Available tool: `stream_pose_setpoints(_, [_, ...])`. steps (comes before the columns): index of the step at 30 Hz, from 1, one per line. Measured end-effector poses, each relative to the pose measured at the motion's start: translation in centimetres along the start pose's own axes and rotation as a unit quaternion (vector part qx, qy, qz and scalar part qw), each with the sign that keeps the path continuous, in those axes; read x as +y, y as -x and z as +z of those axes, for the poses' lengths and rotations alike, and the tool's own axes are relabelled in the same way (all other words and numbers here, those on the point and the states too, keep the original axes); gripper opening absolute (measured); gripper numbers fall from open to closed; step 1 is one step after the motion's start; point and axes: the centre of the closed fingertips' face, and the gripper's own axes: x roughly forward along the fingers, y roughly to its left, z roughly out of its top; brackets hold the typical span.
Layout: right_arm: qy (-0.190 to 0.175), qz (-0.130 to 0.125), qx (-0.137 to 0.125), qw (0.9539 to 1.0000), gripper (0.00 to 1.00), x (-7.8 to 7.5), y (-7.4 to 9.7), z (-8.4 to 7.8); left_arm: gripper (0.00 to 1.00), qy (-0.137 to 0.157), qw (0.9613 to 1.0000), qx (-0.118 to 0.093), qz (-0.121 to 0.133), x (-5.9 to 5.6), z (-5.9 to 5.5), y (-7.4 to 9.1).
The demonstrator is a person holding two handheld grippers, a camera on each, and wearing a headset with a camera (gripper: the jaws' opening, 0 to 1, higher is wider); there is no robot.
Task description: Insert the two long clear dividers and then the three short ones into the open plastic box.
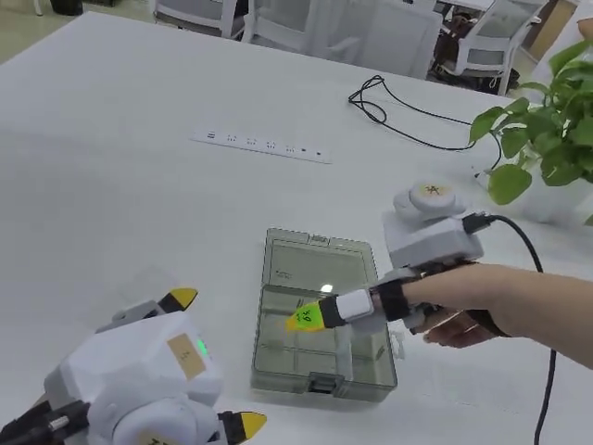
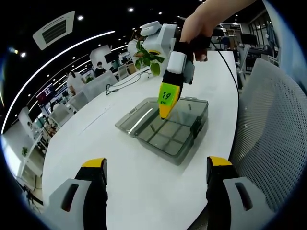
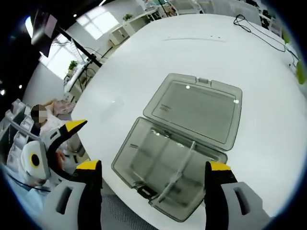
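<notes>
The smoky clear plastic box [image 1: 278,357] lies open on the white table, lid [image 1: 315,262] flat behind it. Dividers split its inside into compartments [image 2: 165,136]. One clear divider strip [image 3: 181,165] runs across the tray from the hinge side toward the latch side. My right gripper [image 1: 315,324] hovers over the tray, jaws wide apart and holding nothing [image 3: 153,166]; its yellow fingertip [image 2: 165,108] points down into the box. Near the table's front edge, left of the box, my left gripper [image 1: 213,362] is open and holds nothing [image 2: 156,162].
A white power strip [image 1: 261,146] lies behind the box. A black cable [image 1: 398,107] loops at the back right, beside a potted plant [image 1: 537,139]. White chairs [image 1: 371,32] stand beyond the table, and a mesh chair [image 2: 273,120] near its front edge.
</notes>
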Motion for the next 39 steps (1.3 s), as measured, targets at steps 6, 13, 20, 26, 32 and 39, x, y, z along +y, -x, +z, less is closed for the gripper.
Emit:
stream_pose_setpoints(6, [0.012,0.003,-0.050,0.9987,0.93,-0.7,1.0,0.2,0.87,0.004,1.0000,0.004,-0.001,0.0,-0.2,0.0])
stream_pose_setpoints(13, [0.060,-0.003,-0.125,0.9903,0.98,-0.6,2.1,1.4,0.87,0.005,0.9999,0.010,-0.002,-0.1,-0.4,-0.1])
stream_pose_setpoints(20, [0.068,0.013,-0.157,0.9852,1.00,-0.3,2.8,0.7,0.87,0.002,0.9999,0.016,-0.005,-0.3,-0.6,-0.1])
stream_pose_setpoints(26, [0.086,0.011,-0.179,0.9801,1.00,-0.5,3.6,0.3,0.88,0.005,0.9998,0.018,-0.008,-0.3,-0.7,-0.1])
stream_pose_setpoints(32, [0.101,0.007,-0.200,0.9746,1.00,-1.3,4.7,-0.1,0.88,0.011,0.9996,0.021,-0.015,-0.5,-0.8,-0.2])
stream_pose_setpoints(39, [0.092,0.000,-0.222,0.9708,1.00,-2.5,5.3,-1.2,0.89,0.037,0.9987,0.023,-0.027,-0.7,-1.0,-0.3])
